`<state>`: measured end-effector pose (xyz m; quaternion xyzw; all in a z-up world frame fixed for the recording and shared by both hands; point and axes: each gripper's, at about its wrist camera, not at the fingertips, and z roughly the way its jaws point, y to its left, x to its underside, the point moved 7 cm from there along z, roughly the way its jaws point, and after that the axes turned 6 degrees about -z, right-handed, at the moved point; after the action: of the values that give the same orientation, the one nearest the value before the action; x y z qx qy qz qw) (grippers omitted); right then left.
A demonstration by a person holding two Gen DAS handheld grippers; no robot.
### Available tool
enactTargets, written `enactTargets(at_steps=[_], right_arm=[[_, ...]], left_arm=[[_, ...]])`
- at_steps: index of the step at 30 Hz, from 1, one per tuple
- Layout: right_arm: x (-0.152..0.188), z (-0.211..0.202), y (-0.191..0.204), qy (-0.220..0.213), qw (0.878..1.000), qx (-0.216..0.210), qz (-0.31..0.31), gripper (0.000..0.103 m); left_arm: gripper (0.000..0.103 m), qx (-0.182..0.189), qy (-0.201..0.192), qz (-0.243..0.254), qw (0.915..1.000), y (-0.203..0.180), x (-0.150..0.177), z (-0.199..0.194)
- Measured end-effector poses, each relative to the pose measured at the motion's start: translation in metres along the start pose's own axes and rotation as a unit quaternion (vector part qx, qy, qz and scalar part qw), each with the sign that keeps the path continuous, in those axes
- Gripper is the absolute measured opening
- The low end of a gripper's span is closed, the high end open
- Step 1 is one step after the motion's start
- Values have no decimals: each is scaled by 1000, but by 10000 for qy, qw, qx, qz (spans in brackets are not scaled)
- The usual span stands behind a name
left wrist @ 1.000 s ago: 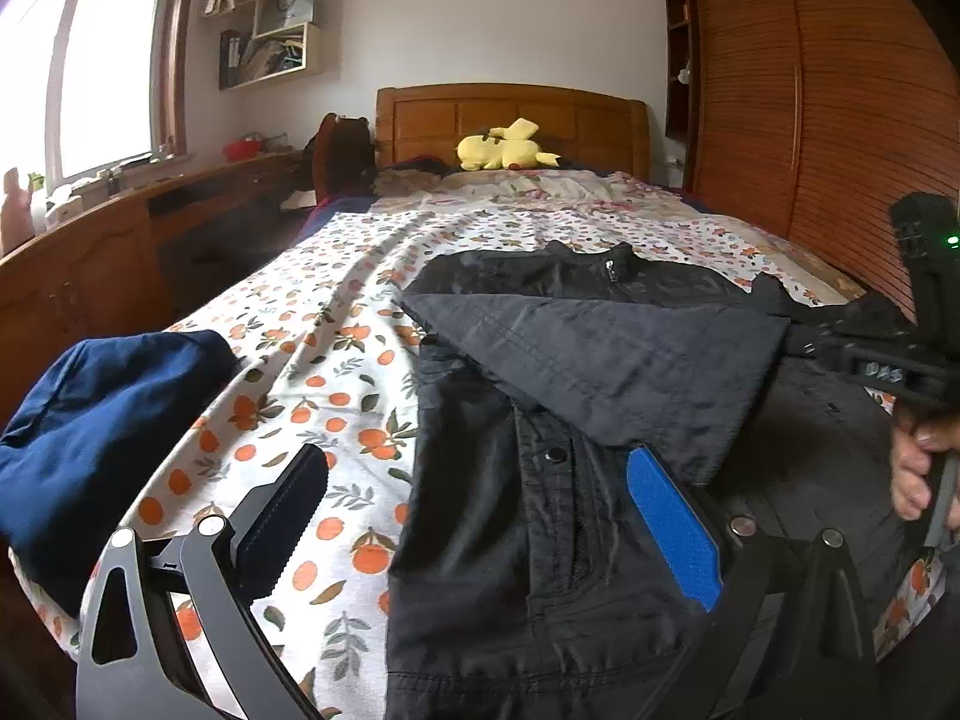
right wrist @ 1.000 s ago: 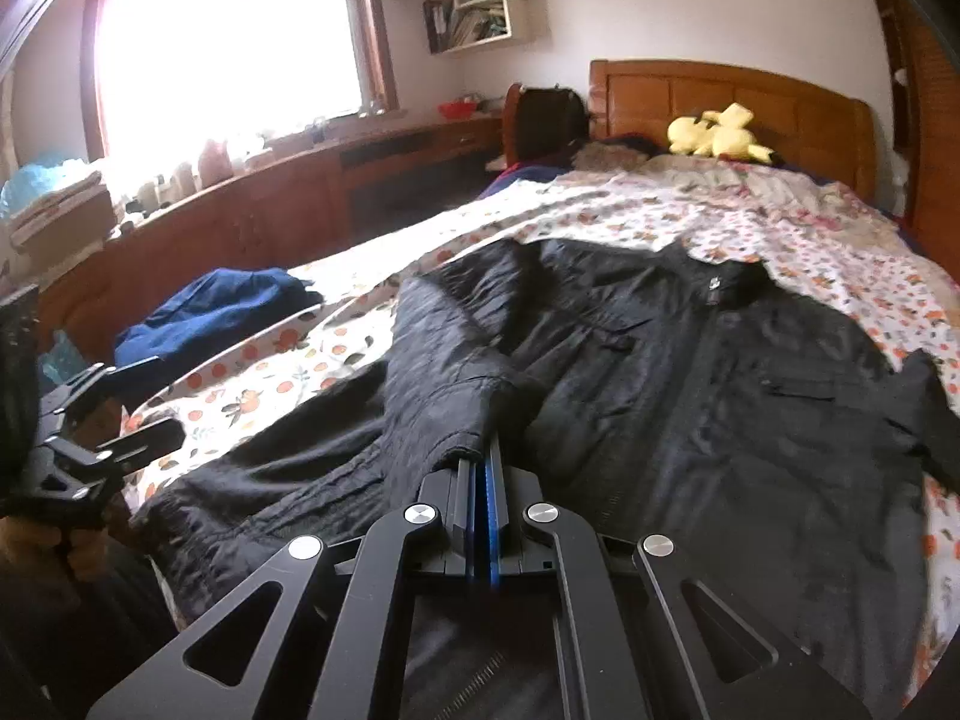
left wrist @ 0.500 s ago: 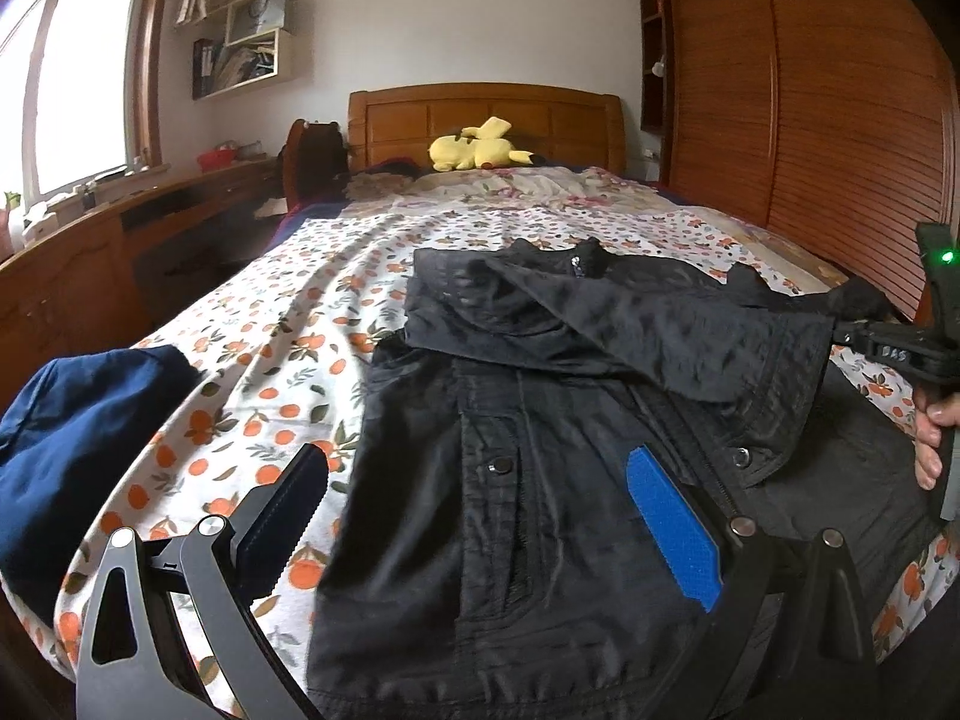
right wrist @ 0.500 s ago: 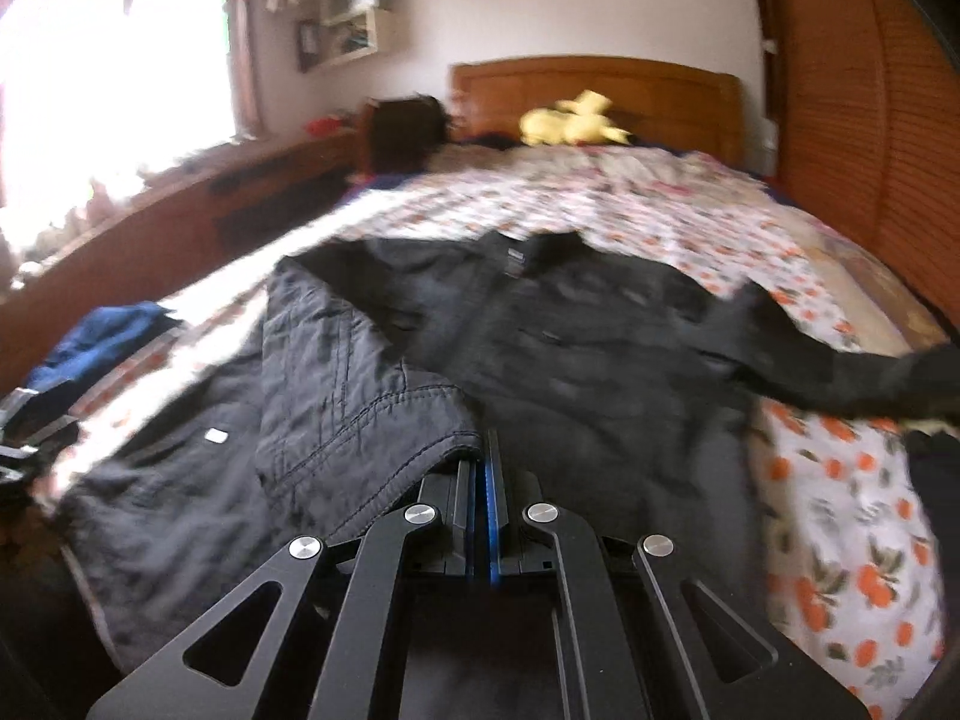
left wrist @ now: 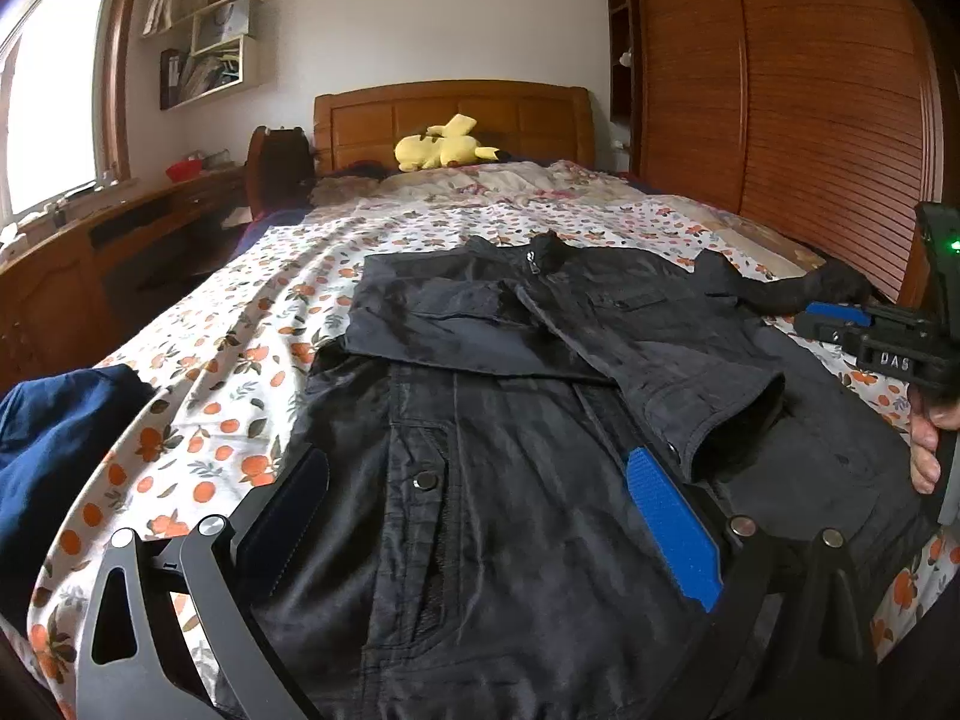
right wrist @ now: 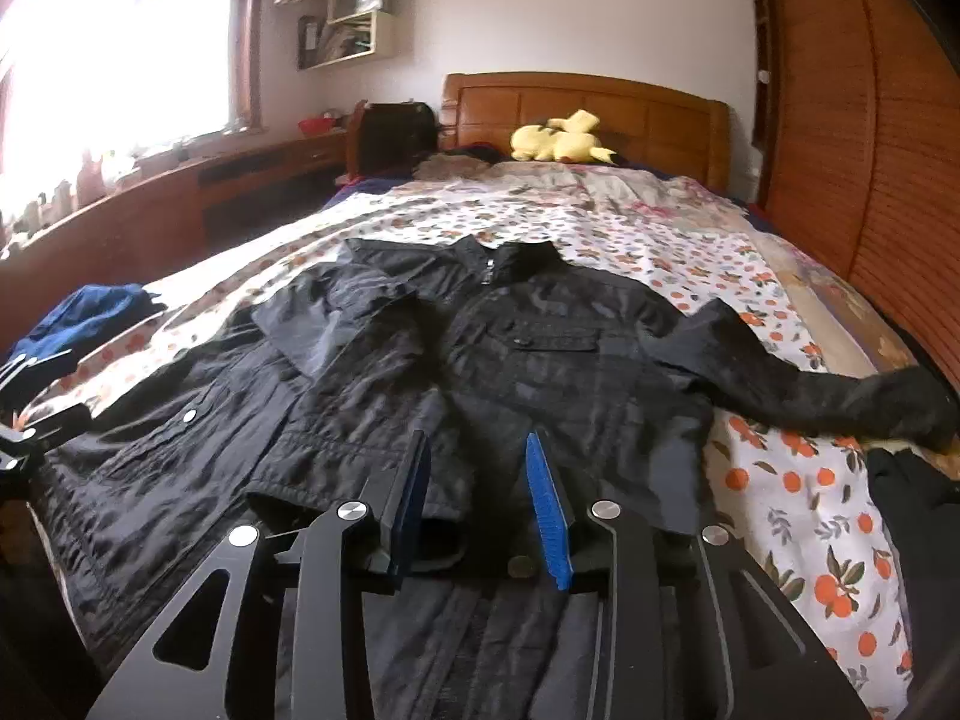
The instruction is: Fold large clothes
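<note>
A large black jacket [left wrist: 510,420] lies front up on the bed, collar toward the headboard. Its left sleeve [left wrist: 630,354] is folded across the chest, cuff near the middle. Its right sleeve [right wrist: 840,396] stretches out over the sheet. My left gripper [left wrist: 480,510] is open and empty above the jacket's hem. My right gripper [right wrist: 480,492] is open and empty just above the folded sleeve's cuff [right wrist: 360,492]; it also shows at the right edge of the left wrist view [left wrist: 882,348].
The bed has a sheet with an orange print [left wrist: 240,348] and a wooden headboard [left wrist: 450,120]. A blue garment [left wrist: 54,462] lies at the near left corner. A yellow plush toy [left wrist: 441,147] sits by the pillows. A wooden wardrobe [left wrist: 780,90] stands right, a desk [left wrist: 90,252] left.
My right gripper carried the left sleeve across the jacket's front, then opened and let it go. The sleeve now rests folded on the chest. My left gripper stayed open.
</note>
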<state>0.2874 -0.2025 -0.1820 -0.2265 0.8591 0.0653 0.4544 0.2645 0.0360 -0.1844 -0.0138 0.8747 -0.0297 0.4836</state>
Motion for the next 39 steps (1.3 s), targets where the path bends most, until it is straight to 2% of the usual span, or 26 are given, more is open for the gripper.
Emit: enactTargets(at_steps=[3,11,14,16,23,28,29,31,32,33,39], right_arm=[[-1,7,17,12,9997,-171,-189,48],[2,26,63,159,9962,-660,-550,49],[3,31,79,218,9943,-800,-670,57],[6,36,88,303,9925,-900,-766,57],[15,55,100,575,9898,-943,-899,57],[23,69,99,851,9889,-805,-915,57],[25,71,98,919,9888,-769,-888,53],[26,72,97,943,9885,-818,-856,27],[26,72,96,937,9887,-825,-835,11],[24,69,94,904,9892,-819,-816,6],[8,40,77,479,9938,-843,-535,4]], left_arm=[[100,14,13,4,10000,-4,1,3],[101,18,58,-7,10000,-9,3,12],[100,10,61,2,10000,-9,3,12],[100,13,71,7,10000,-9,4,12],[100,28,121,63,9999,-12,8,18],[101,19,137,62,9999,-12,9,18],[100,13,149,64,9999,-13,9,19],[101,2,155,72,9999,-13,10,19],[101,2,160,69,9998,-12,10,19],[101,2,164,70,9998,-12,10,19],[101,-10,157,68,9999,-11,10,19]])
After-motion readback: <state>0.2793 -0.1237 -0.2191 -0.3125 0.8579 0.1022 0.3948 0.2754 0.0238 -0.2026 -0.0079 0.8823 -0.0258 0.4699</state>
